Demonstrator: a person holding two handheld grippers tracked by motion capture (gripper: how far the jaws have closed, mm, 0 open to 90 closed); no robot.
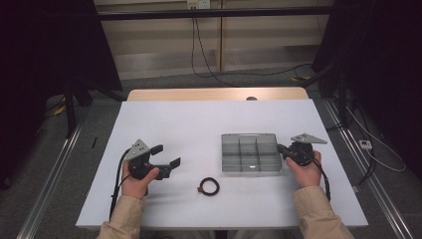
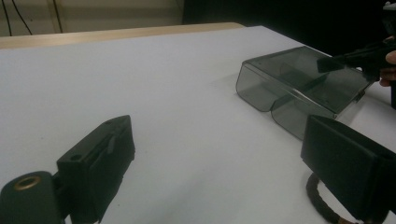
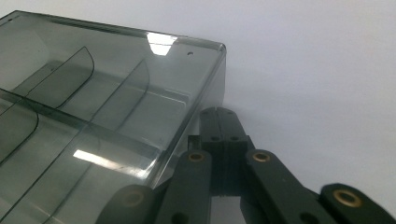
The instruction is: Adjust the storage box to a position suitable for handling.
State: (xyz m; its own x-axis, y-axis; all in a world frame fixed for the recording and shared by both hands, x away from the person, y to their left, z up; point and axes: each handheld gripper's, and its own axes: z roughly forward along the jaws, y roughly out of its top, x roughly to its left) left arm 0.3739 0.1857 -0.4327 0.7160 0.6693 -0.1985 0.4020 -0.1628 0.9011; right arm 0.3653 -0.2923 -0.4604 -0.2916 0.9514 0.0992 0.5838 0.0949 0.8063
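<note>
The white counter (image 1: 199, 124) takes up the middle of the high view, with a strip of bare wood along its far edge at the top.

Right of centre in that view lies the smoky clear plastic organiser box (image 1: 250, 153), divided into compartments in two rows; what lies inside them cannot be made out. In the left gripper view the box (image 2: 299, 81) sits at the upper right, and in the right gripper view it (image 3: 93, 107) fills the left half.

The left hand-held gripper (image 1: 166, 156) is at the lower left of the high view, held in a hand with a beige sleeve, its jaws pointing toward the centre of the frame. They stand wide apart with nothing between them but bare counter, as the left gripper view (image 2: 224, 182) shows too.

The right hand-held gripper (image 1: 280, 149) is at the right of the high view, just against the right end of the box. In the right gripper view (image 3: 219, 116) its jaws are pressed together with nothing between them, the tips beside the box's corner wall; whether they touch it cannot be told.

A small dark cord ring (image 1: 208, 186) with a brownish joint lies flat at lower centre of the high view, between the two hands and well apart from the box. Part of it (image 2: 322, 207) shows at the lower right of the left gripper view.
</note>
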